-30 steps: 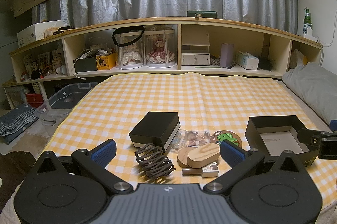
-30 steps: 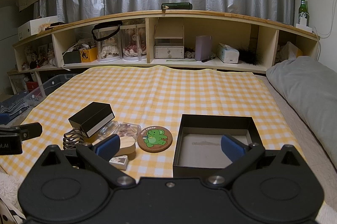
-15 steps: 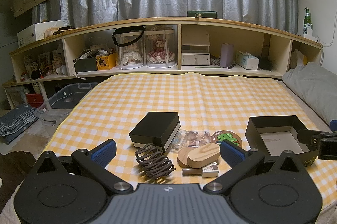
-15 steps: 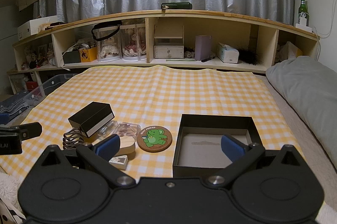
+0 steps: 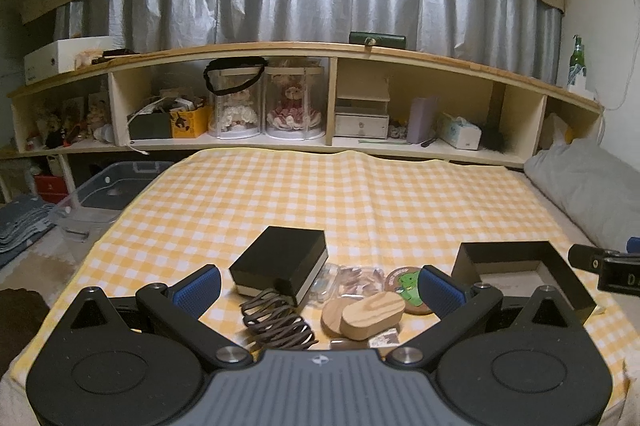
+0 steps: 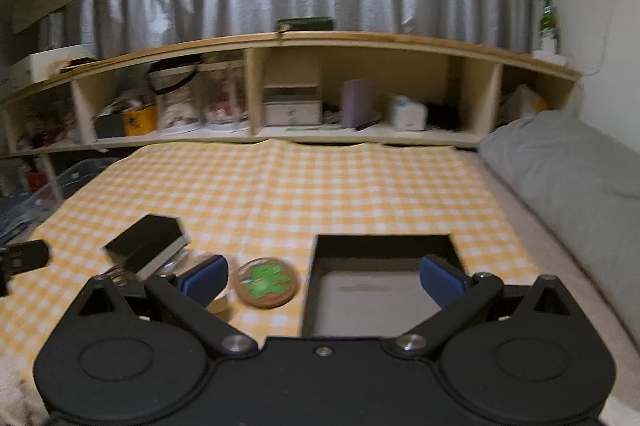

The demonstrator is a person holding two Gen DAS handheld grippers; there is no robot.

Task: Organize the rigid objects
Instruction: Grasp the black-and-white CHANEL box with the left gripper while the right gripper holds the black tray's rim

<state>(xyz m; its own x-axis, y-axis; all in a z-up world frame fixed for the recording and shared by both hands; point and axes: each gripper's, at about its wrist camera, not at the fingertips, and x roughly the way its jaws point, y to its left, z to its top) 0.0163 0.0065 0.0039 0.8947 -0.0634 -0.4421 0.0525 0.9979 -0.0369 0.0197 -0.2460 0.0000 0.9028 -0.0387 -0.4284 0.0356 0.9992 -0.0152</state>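
Right gripper [image 6: 323,280] shifted since the earlier frame, view blurred; left gripper [image 5: 318,286] unmoved. Both spread wide, empty. Open box [image 6: 384,246] straight ahead of right; clutter [image 5: 362,310] near cloth's [image 5: 320,193] front edge, nearer left.

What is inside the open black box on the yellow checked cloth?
The open black box shows only a pale bare floor, with no object on it. The near part of the floor is covered by the right gripper, so I cannot see it.
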